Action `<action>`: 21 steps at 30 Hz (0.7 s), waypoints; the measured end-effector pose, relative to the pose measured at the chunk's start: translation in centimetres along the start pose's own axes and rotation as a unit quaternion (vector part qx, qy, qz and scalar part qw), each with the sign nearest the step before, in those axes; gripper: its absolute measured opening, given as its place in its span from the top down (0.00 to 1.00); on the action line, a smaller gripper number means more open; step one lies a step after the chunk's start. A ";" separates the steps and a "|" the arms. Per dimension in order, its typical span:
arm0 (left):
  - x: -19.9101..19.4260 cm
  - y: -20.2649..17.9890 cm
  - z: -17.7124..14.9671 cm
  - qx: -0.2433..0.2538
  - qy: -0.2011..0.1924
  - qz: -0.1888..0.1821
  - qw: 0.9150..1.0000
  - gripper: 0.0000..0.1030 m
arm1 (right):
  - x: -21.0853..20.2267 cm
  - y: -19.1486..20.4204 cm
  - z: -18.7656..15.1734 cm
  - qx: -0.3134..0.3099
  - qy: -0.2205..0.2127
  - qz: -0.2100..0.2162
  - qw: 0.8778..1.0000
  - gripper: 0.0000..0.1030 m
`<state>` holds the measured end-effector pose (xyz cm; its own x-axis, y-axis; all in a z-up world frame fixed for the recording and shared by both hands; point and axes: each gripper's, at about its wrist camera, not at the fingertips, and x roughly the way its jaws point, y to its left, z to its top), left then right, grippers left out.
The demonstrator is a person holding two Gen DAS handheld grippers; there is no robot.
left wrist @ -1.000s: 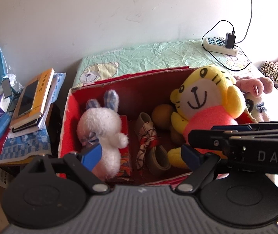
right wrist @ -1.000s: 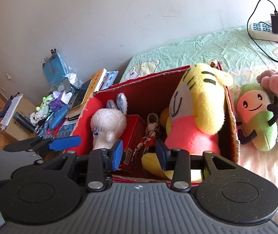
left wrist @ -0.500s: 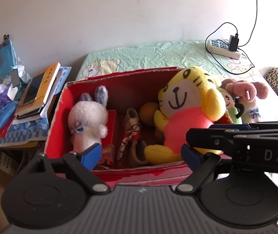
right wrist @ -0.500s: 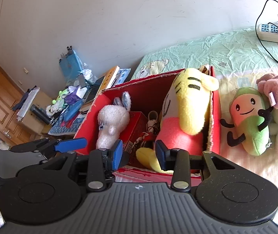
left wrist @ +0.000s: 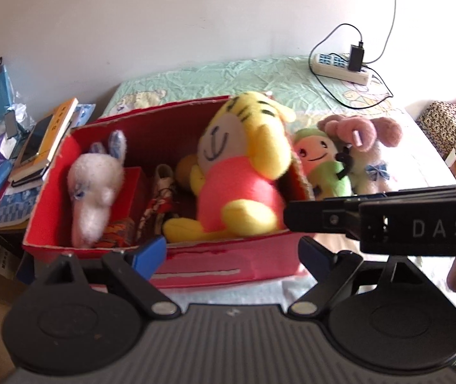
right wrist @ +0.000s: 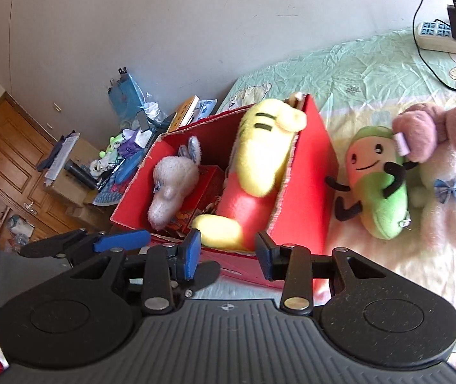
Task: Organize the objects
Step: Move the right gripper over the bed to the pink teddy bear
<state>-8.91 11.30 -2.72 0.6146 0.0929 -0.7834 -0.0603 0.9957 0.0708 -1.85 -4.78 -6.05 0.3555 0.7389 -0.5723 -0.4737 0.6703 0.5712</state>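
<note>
Both claws are empty and clear of the red box point(left wrist: 221, 265). The left claw point(left wrist: 232, 249) stands wide open; the right claw point(right wrist: 228, 252) stands partly open. Neither grips anything. The box sits on the bed point(right wrist: 372, 64) and holds the tiger point(left wrist: 240, 172), the rabbit point(left wrist: 95, 185) and smaller items. Two toys lie outside it, just beside its right wall: the green plush point(right wrist: 378, 188) and the pink-eared plush point(right wrist: 436, 166). The green plush is the likely next pick. Swing the right claw to the right, open it wider than the body, and close across the midsection, not a limb. Both toys lie ahead and right of that claw, well apart from it.
</note>
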 end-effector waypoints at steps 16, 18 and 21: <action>1.7 -9.3 3.2 0.053 -0.009 -0.083 0.995 0.14 | -6.1 -10.2 0.5 0.088 -0.048 -0.039 0.994 0.59; 2.3 -10.2 3.8 0.056 -0.007 -0.092 0.994 0.14 | -6.7 -11.5 0.6 0.102 -0.054 -0.048 0.992 0.59; 3.3 -11.4 4.5 0.059 -0.004 -0.102 0.993 0.14 | -7.6 -13.6 0.8 0.120 -0.062 -0.060 0.989 0.59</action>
<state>-2.65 0.30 -3.35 0.6106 -0.1118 -0.7840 0.1588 0.9872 -0.0171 2.53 -19.46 -8.97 0.5009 0.6458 -0.5763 -0.2218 0.7393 0.6358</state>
